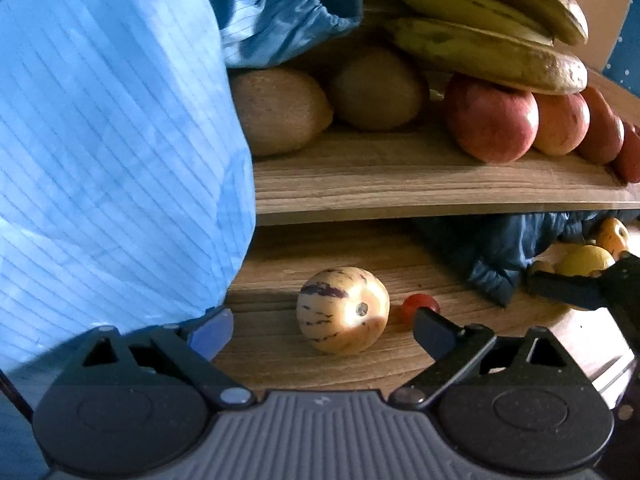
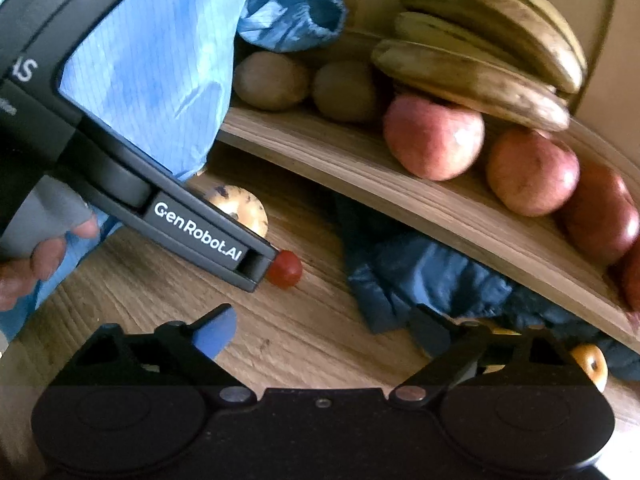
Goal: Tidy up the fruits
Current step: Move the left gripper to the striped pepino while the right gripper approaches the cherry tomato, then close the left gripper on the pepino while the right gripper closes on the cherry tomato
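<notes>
Left gripper [image 1: 322, 330], seen from its own wrist camera, with jaws spread wide and holding nothing; a cream, purple-streaked melon-like fruit [image 1: 343, 310] lies on the wooden tabletop [image 1: 280, 356] between and just beyond the two fingertips, not touched by either. A small red cherry tomato [image 1: 420, 306] sits just right of that fruit, close to the right fingertip. Above, a wooden shelf [image 1: 400, 184] carries two brown kiwis [image 1: 280, 110], a row of red apples [image 1: 490, 120] and a bunch of bananas [image 1: 492, 24] resting on the apples. A blue sleeve [image 1: 120, 140] fills the left of this view. Under the shelf lie a dark blue cloth [image 1: 500, 252] and, further right, yellow fruits [image 1: 586, 260]. Right gripper [image 2: 324, 330], in its own wrist view, likewise spread and empty above bare tabletop, with the left gripper's body crossing the upper left and its finger end beside the cherry tomato. A small orange-yellow fruit [image 2: 592, 364] shows near the right finger.
</notes>
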